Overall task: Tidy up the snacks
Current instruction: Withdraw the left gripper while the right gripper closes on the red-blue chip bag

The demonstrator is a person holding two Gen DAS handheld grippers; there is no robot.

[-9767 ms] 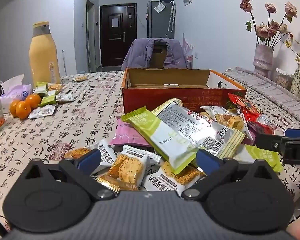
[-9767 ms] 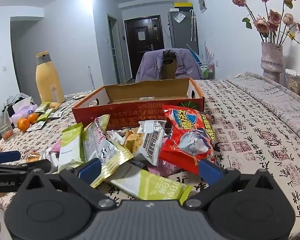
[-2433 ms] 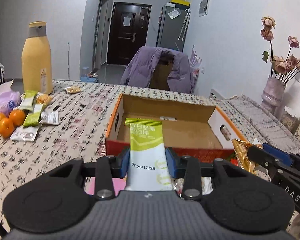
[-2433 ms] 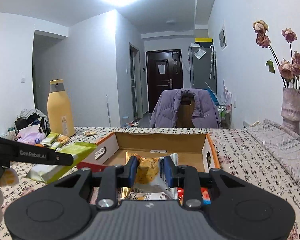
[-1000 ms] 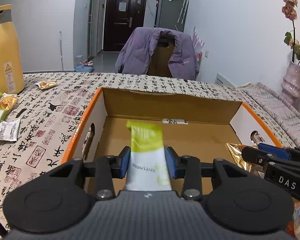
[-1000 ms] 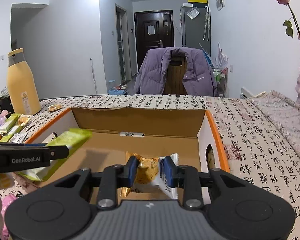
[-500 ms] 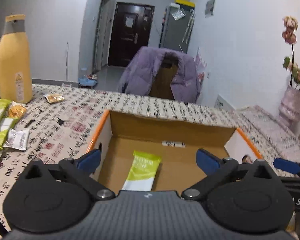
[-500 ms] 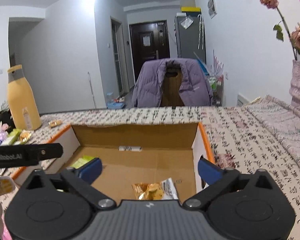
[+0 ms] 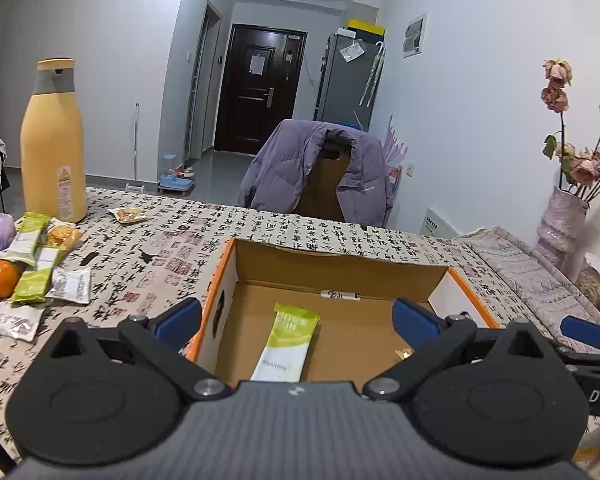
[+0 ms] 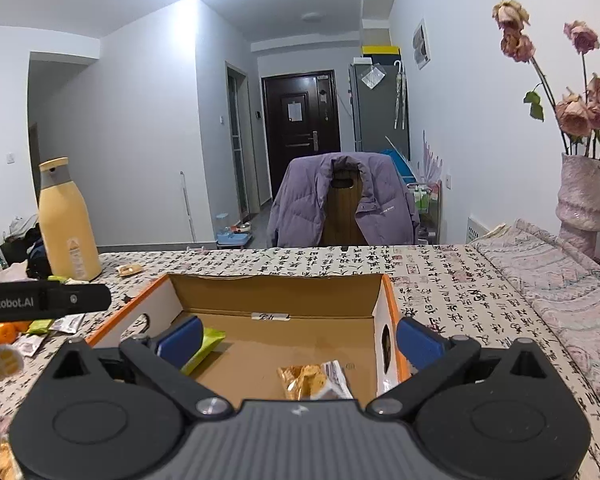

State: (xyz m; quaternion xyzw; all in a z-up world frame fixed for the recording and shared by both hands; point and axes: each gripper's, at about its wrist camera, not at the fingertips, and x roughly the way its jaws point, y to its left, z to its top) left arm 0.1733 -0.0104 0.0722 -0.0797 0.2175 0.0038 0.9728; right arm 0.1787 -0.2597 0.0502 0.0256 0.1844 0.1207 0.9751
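An open cardboard box [image 9: 342,259] with orange edges stands on the patterned tablecloth; it also shows in the right wrist view [image 10: 276,292]. A green snack bar [image 9: 288,340] lies flat on the box floor, its tip [image 10: 206,342] peeking past a blue pad in the right wrist view. A golden cracker packet [image 10: 312,380] lies near the box's right wall. My left gripper [image 9: 296,320] hangs open above the box's near side, nothing between its fingers. My right gripper [image 10: 298,340] is open too, empty, above the cracker packet.
A tall yellow bottle [image 9: 52,144] stands far left, with loose snack packets [image 9: 40,264] and oranges [image 9: 0,280] beside it. A chair with a purple jacket [image 9: 320,172] is behind the table. A vase of dried roses [image 10: 582,200] stands far right.
Both grippers opened and let go: the green bar and the cracker packet now lie on the box floor. Both have since pulled back and risen away from the box.
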